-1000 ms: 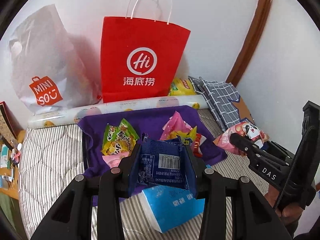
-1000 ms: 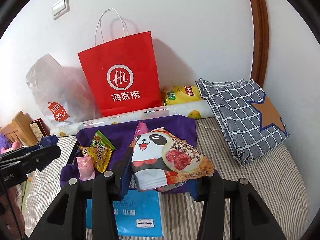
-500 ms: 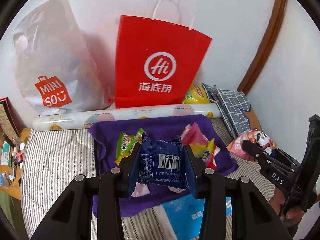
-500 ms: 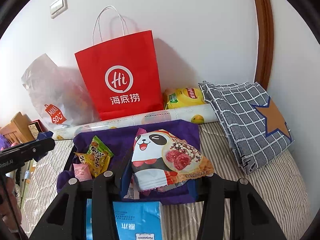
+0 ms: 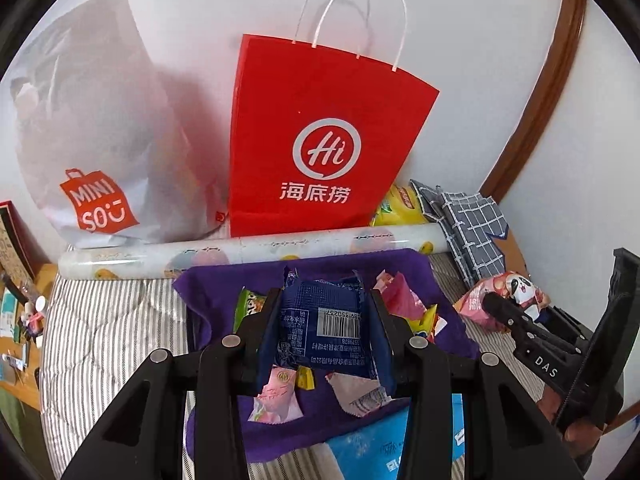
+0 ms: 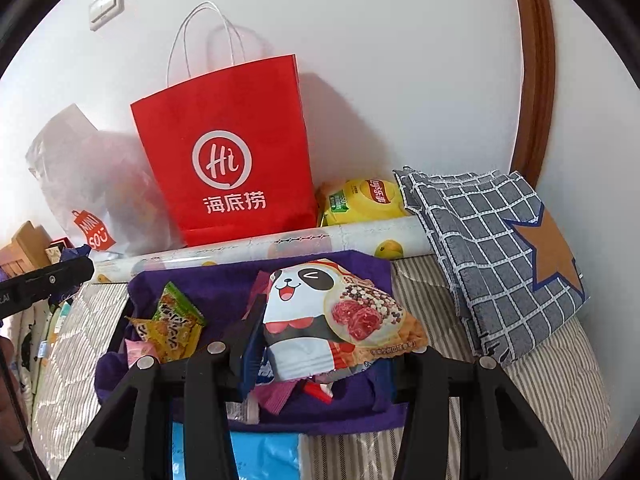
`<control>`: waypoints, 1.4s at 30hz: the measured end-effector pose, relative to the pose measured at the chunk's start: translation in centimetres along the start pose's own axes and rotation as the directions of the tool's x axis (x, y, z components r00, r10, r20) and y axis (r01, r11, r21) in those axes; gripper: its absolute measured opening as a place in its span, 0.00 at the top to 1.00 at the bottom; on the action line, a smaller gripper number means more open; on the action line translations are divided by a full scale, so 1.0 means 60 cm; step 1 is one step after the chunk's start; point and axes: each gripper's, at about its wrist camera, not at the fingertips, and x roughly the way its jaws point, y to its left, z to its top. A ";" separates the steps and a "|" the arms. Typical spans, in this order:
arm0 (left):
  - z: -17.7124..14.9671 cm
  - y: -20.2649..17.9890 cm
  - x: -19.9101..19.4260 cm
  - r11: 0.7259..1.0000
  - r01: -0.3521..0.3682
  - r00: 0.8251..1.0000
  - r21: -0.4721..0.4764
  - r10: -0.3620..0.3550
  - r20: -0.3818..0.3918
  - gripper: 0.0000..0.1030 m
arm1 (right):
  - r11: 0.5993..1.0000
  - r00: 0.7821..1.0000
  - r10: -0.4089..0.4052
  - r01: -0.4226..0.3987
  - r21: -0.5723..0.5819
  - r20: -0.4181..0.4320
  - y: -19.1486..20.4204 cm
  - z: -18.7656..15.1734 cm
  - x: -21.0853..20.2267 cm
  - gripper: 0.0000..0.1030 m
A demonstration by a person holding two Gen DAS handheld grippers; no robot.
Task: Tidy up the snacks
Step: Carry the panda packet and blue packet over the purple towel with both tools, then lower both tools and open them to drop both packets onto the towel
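Note:
My left gripper (image 5: 325,320) is shut on a dark blue snack packet (image 5: 324,326) with a barcode, held above the purple cloth (image 5: 240,280). My right gripper (image 6: 320,340) is shut on a panda-print snack bag (image 6: 332,320), also over the purple cloth (image 6: 224,280). The panda bag (image 5: 508,292) and the right gripper (image 5: 520,320) show at the right of the left wrist view. Loose snacks lie on the cloth: a green and yellow packet (image 6: 172,324), a pink packet (image 5: 276,400) and a magenta one (image 5: 400,296). A red paper bag (image 5: 320,140) stands upright behind.
A white plastic shopping bag (image 5: 100,140) leans on the wall left of the red bag. A rolled printed sheet (image 5: 240,252) lies along the cloth's far edge. A yellow chips bag (image 6: 364,200) and a grey checked cloth (image 6: 492,240) sit at right. A blue tissue pack (image 5: 380,448) lies near.
Both grippers have moved forward over the purple cloth toward the red bag, each keeping its packet. The red bag and the wall items look larger and nearer.

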 end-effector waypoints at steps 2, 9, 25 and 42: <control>0.003 -0.004 0.007 1.000 -0.004 1.000 0.009 0.004 -0.005 0.60 | 1.000 1.000 -0.005 0.005 -0.009 0.002 0.001 0.008 0.006 0.57; 0.008 -0.007 0.029 1.000 -0.001 1.000 0.017 0.001 -0.013 0.60 | 0.998 0.999 -0.044 0.044 -0.045 0.017 0.011 0.031 0.036 0.57; -0.033 -0.013 0.141 0.999 -0.022 0.982 0.048 0.031 -0.187 0.60 | 0.985 0.994 -0.108 0.102 -0.140 -0.033 0.030 -0.014 0.140 0.57; -0.049 -0.011 0.178 0.999 -0.031 0.960 0.034 0.039 -0.278 0.58 | 0.994 0.998 0.026 -0.032 -0.107 -0.059 0.026 -0.026 0.131 0.55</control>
